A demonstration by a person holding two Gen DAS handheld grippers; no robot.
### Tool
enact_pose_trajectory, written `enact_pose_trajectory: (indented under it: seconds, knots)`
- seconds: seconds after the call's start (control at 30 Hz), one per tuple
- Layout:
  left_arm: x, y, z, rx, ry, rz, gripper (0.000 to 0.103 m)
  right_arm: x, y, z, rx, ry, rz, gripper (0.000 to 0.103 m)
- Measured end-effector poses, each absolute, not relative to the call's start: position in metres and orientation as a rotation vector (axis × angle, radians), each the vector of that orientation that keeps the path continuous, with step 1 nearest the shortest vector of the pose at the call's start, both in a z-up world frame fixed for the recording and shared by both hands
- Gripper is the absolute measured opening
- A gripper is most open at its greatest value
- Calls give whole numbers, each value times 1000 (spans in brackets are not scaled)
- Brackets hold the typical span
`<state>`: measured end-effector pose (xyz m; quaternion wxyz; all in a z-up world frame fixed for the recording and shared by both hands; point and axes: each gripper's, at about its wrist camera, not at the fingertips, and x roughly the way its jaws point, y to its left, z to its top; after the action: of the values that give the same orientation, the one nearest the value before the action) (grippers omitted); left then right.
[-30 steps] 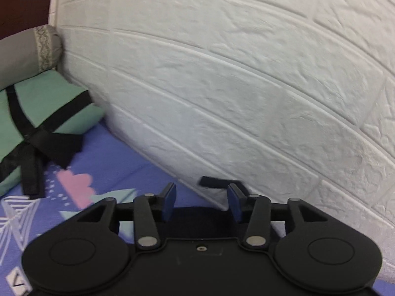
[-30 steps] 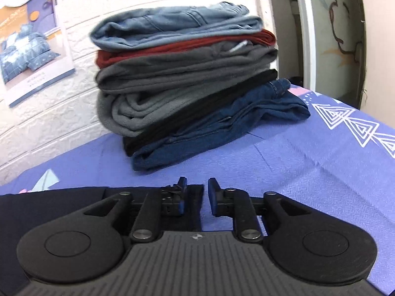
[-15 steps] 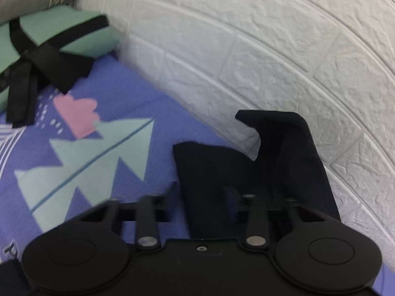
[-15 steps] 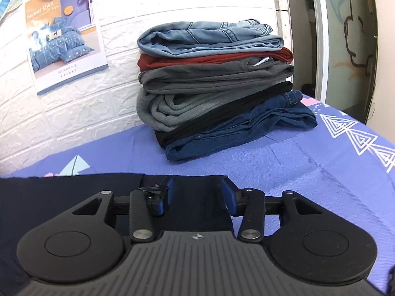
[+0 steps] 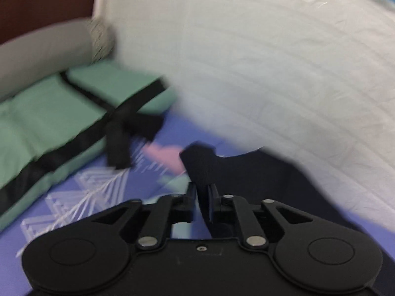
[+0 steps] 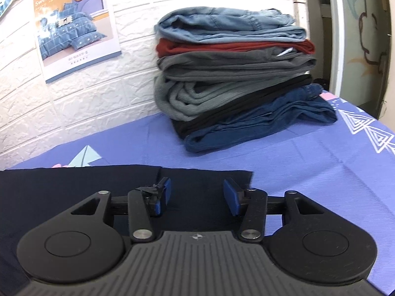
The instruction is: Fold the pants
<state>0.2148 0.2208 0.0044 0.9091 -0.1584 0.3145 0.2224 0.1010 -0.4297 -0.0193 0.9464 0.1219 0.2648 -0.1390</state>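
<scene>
Dark navy thin-fabric pants (image 6: 98,187): soft, light, limp; best taken at hem corners; left tongs (image 5: 202,192) pinched onto an edge, right tongs (image 6: 196,192) wide apart, empty.

The right gripper (image 6: 197,193) hovers with its jaws spread wide over the flat dark pants (image 6: 98,185). Beyond the pants, a stack of folded clothes (image 6: 237,81) sits against the white brick wall (image 6: 74,103).

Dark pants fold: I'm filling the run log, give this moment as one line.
left gripper: shut on dark pants | right gripper: open above dark pants, flat on bedsheet | left view blurred
</scene>
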Motion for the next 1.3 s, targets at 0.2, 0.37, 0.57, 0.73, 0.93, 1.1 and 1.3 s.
enact_pose_trajectory:
  seconds: [0.2,0.37,0.57,0.73,0.93,1.1,1.3]
  knots:
    - [236,209,16,-361,617,425,76,100,-439,-7,221,525,-305,88]
    - [290,173,9,-396,705,291,103,107,-457,-11,264,542,-334,96]
    - [337,136,-15,-325,745,255,103,118,-477,-25,270,579,-355,99]
    - [361,125,-37,-272,801,256,91,127,-487,-38,298,607,-333,102]
    - [369,113,-53,-172,810,249,0,141,-484,-48,277,633,-278,101]
    - [370,107,-46,-141,757,247,0,137,-468,-33,207,569,-204,19]
    - [397,94,-39,-149,715,265,0,141,-468,-25,199,475,-296,15]
